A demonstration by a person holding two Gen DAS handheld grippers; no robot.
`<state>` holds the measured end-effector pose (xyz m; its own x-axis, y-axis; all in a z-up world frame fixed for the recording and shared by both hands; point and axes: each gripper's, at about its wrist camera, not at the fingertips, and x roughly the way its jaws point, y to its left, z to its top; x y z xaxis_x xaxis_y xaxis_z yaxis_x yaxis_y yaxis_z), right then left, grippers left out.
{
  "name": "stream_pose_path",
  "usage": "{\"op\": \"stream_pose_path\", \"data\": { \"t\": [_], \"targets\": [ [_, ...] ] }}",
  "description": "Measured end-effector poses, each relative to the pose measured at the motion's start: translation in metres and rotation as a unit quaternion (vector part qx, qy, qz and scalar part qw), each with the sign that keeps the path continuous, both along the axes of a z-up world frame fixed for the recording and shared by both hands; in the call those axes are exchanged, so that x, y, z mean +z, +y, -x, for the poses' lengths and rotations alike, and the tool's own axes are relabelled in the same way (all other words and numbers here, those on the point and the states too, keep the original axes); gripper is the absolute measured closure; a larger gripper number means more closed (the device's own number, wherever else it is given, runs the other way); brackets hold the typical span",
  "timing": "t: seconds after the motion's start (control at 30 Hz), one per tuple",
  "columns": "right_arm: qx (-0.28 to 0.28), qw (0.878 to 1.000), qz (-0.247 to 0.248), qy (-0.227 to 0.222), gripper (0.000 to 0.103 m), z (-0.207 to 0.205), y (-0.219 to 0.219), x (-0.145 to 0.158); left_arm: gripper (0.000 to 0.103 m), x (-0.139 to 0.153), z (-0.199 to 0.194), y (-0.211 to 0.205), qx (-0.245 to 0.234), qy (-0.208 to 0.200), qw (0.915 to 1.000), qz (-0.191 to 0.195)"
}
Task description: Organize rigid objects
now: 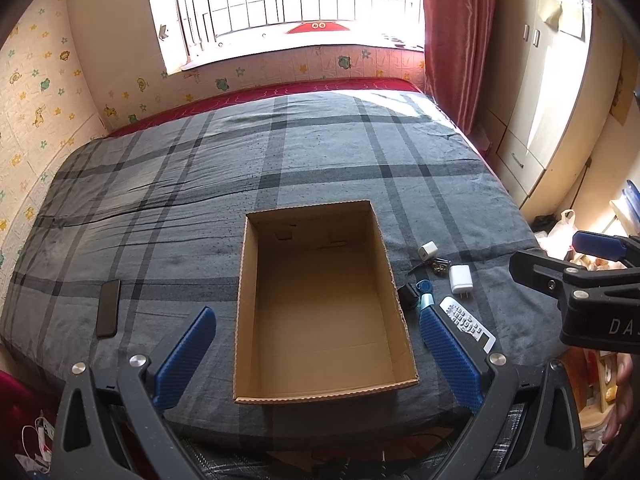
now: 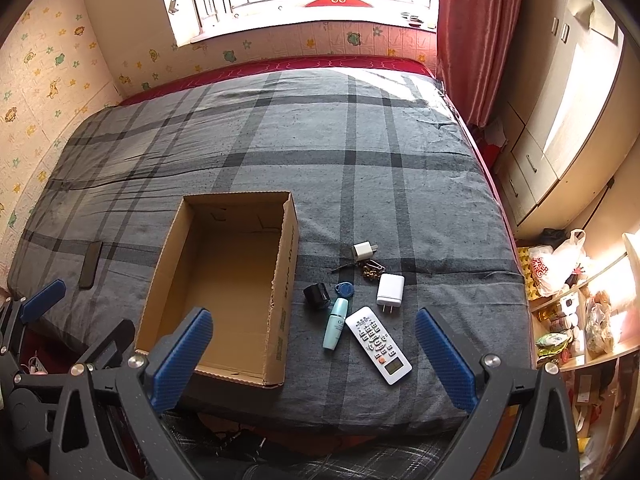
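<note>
An empty open cardboard box [image 1: 320,394] [image 2: 286,280] sits on the bed. To its right lie a white remote [image 2: 378,344] [image 1: 468,322], a pale blue bottle [image 2: 334,323], a blue key fob [image 2: 342,289], a small black object [image 2: 316,295] [image 1: 408,295], a large white charger [image 2: 390,288] [image 1: 460,278], a small white charger [image 2: 363,250] [image 1: 429,250] and keys [image 2: 370,269]. A dark phone [image 1: 109,307] [image 2: 90,264] lies left of the box. My left gripper [image 1: 316,316] is open above the box's near end. My right gripper [image 2: 314,318] is open above the bottle and remote.
The bed has a grey plaid sheet [image 2: 360,160]. Wardrobe doors [image 2: 560,128] and cluttered shelves [image 2: 580,320] stand to the right, past a red curtain [image 2: 476,40]. The right gripper's body [image 1: 580,280] shows at the right edge of the left wrist view.
</note>
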<state>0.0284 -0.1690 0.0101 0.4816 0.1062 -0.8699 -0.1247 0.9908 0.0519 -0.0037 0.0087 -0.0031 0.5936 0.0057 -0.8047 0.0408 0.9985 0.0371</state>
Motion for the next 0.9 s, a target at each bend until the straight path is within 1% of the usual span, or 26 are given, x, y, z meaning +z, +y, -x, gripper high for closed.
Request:
{"op": "stream_pose_path", "data": {
  "t": [0.9],
  "targets": [
    [0.003, 1.0, 0.006, -0.003, 0.0, -0.0009, 0.0032, 0.0019, 0.0, 0.0018, -0.0016, -0.0021, -0.003, -0.002, 1.0, 0.0]
  ]
}}
